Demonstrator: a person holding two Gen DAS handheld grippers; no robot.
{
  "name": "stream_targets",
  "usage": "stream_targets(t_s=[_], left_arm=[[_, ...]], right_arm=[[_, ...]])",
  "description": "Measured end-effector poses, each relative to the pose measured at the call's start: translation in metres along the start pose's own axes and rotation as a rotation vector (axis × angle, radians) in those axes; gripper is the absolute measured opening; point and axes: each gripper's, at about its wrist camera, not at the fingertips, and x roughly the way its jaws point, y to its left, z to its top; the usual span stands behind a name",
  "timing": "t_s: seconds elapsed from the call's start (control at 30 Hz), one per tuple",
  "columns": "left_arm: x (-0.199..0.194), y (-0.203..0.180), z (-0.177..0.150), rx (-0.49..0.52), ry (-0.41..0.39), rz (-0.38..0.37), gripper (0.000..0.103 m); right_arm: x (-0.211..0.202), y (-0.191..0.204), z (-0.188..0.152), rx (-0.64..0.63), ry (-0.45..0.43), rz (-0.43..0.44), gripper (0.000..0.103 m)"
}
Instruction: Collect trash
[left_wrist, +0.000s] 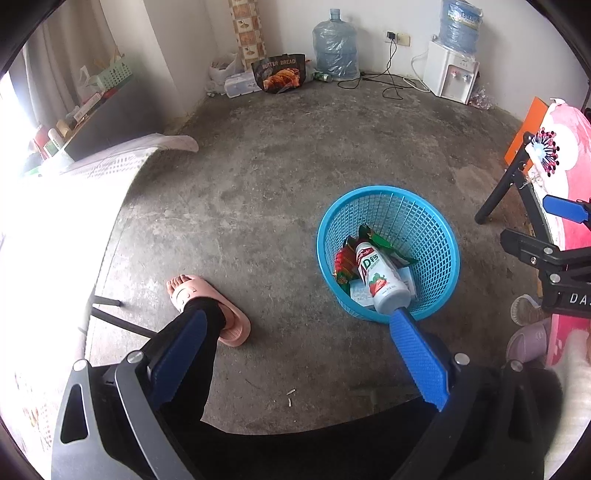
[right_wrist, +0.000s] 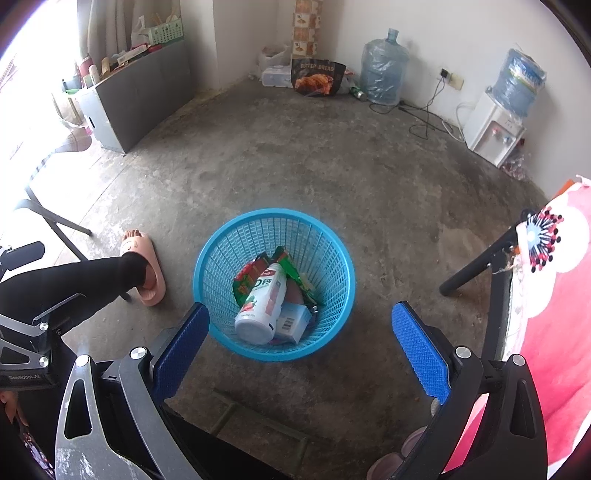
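Trash-filled basket (right_wrist: 221, 240) between right tool (right_wrist: 300, 325) tips

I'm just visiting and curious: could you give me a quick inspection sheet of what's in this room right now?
Surface: bare concrete floor, stained.
Job's things: blue basket standing upright, holding a white bottle, snack wrappers and a small box.
Clutter: bread bag and green can by the far wall.
Grippers: left gripper and right gripper both open, empty.
Cables: black cord running from the wall socket.
Surroundings: water dispenser, spare water jug, person's foot in a pink slipper.
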Motion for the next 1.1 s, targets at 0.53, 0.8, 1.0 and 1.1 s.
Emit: stream_targets(t_s=[0.53,0.8,1.0,1.1], left_arm=[[0.0014,0.0023,-0.0016,-0.017,0.010,-0.005,0.098],[-0.0012,0.0020,-0.0004,-0.011,0.012,-0.012,0.098],[-0.0014,0.0022,-0.0015,-0.010,0.011,-0.012,0.098],[-0.0012,0.0022,-0.0017,-0.011,0.013,-0.013,0.098]], right_arm=[[0.0029,0.0030,-0.0009,-0.005,0.009,0.004,0.095],[0.0035,0.0070,-0.0041,-0.003,0.003,0.005,0.095],[0.0030,0.0070,-0.0035,-0.012,0.004,0.005,0.095],[0.0030,0.0076,-0.0037,-0.008,0.005,0.005,0.095]])
